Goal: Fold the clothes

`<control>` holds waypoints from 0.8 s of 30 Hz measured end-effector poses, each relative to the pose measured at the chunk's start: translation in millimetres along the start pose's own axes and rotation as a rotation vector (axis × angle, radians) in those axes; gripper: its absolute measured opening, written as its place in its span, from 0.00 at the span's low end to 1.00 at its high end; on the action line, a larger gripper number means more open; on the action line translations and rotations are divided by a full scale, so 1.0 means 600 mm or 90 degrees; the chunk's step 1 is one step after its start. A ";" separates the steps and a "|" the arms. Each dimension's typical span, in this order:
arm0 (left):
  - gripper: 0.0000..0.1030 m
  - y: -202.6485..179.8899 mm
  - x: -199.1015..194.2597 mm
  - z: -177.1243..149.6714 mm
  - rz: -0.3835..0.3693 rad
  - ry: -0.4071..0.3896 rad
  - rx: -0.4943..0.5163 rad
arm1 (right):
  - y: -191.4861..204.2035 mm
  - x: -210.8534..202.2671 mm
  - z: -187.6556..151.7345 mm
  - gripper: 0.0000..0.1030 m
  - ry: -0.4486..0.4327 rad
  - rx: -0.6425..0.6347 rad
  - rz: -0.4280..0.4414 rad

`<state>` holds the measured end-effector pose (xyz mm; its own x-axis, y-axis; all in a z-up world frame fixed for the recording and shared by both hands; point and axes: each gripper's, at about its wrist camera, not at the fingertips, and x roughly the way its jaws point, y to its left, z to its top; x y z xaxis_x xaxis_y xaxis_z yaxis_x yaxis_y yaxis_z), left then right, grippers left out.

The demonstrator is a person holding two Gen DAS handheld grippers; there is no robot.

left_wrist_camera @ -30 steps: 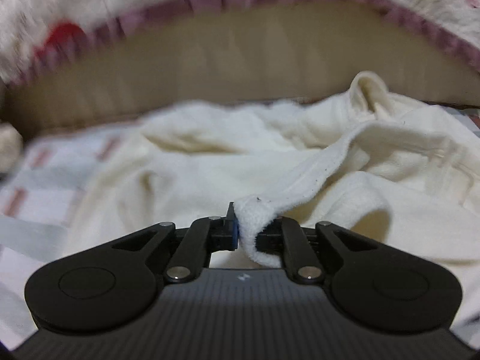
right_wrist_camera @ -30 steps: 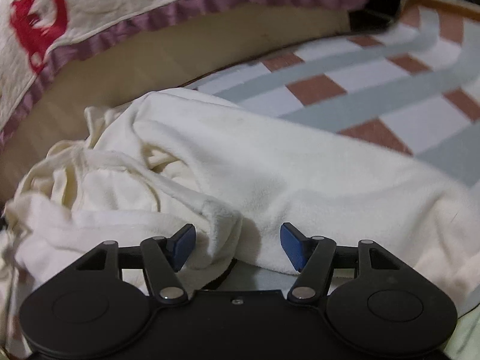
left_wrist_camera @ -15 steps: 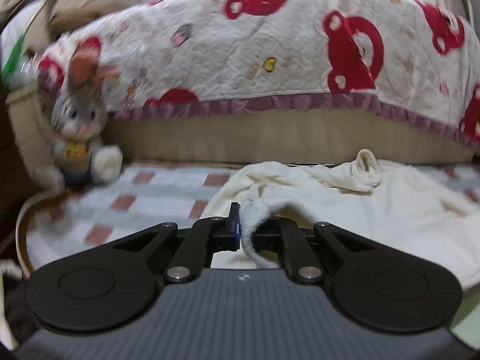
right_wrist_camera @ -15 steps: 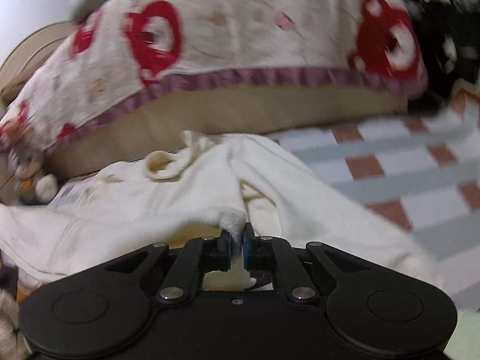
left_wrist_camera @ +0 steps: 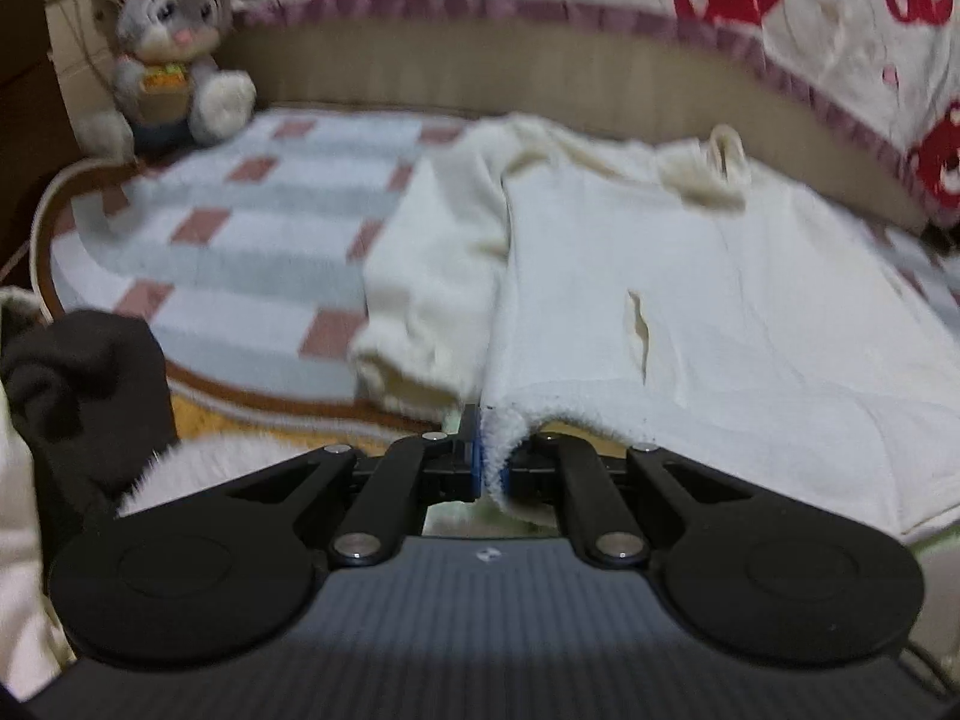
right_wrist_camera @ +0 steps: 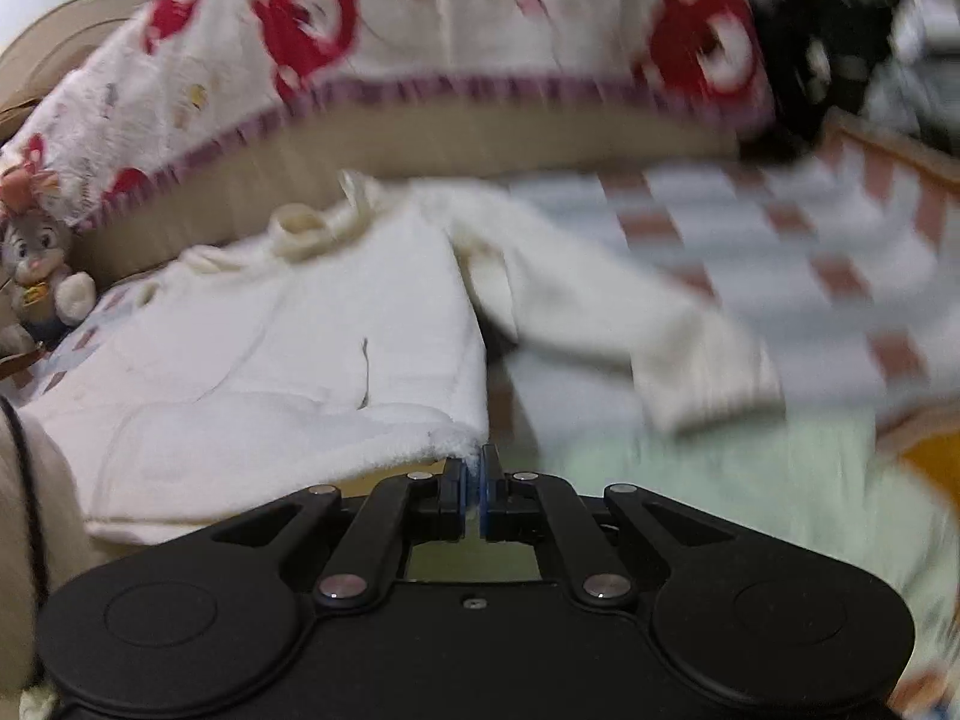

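Fingers of the left gripper (left_wrist_camera: 489,468) clamped tight on the fuzzy hem of the cream sweater (left_wrist_camera: 690,276), at its left lower corner; a fold of the thick edge bulges out between the blue pads. Right gripper (right_wrist_camera: 474,495) likewise pinched shut on the hem's other corner, only a thin tuft of fleece showing between its pads.

Sweater lies spread across the checked blanket (left_wrist_camera: 240,240), body stretched flat between the two grips, near edge lifted slightly off the surface. Collar (left_wrist_camera: 720,168) sits at the far end, rumpled, close to the tan sofa back (left_wrist_camera: 540,84). Small slit or pocket opening (left_wrist_camera: 639,330) visible mid-body.

Left wrist view: one sleeve (left_wrist_camera: 420,288) falls beside the body on the left, cuff bunched near the blanket's edge. Right wrist view: the other sleeve (right_wrist_camera: 630,324) angles out to the right over the checks, cuff end resting toward a pale green cloth (right_wrist_camera: 720,480).

Plush rabbit (left_wrist_camera: 174,42) sits upright at the far left corner of the blanket, well apart from the sweater. White quilt with red bear prints (right_wrist_camera: 420,30) drapes over the sofa back, purple trim along its lower edge. Dark brown fabric (left_wrist_camera: 78,384) at near left. Both views motion-blurred.
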<state>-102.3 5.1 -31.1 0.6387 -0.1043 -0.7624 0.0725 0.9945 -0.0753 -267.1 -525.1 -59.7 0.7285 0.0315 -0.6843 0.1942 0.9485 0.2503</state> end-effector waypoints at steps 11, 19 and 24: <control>0.16 -0.013 0.000 -0.013 0.029 0.074 0.045 | 0.018 0.017 -0.011 0.14 0.091 -0.038 0.008; 0.70 0.022 -0.087 0.066 -0.054 -0.050 -0.017 | 0.078 -0.023 0.072 0.54 0.082 -0.092 0.127; 0.73 0.050 -0.011 0.123 -0.025 -0.025 -0.060 | 0.198 0.018 0.147 0.55 0.047 -0.209 0.189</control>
<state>-47.7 34.9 19.0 0.6663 -0.1410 -0.7323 0.0267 0.9859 -0.1655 -178.1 -439.8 23.0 0.6699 0.3292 -0.6655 -0.2441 0.9442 0.2212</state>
